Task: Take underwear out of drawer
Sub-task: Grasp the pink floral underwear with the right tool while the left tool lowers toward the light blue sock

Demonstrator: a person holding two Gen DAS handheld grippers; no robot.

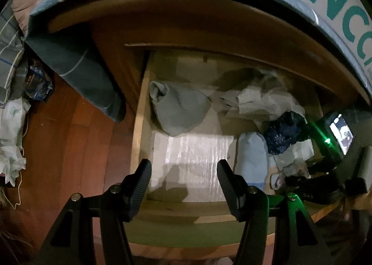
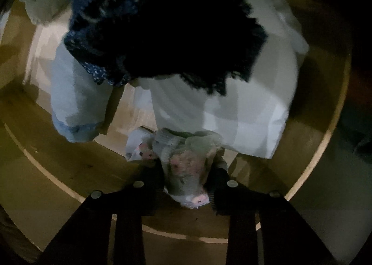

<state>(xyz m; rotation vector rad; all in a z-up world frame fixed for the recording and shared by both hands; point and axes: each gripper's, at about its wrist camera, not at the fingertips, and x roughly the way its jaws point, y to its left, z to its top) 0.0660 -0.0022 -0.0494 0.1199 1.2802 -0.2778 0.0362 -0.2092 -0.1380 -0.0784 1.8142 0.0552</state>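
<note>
- Right claw is pinched on patterned underwear, at the drawer's front edge toward its right side.
- Left claw is held spread, nothing between its fingers, above the bare liner at the front left of the drawer.
- Grey garment lies at back left; dark blue dotted cloth sits on the white pile at right.

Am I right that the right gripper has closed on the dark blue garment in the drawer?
Not quite: the right gripper has closed on the pale flower-print underwear, not the dark blue garment, which lies untouched further back in the drawer. The right wrist view shows this.
</note>
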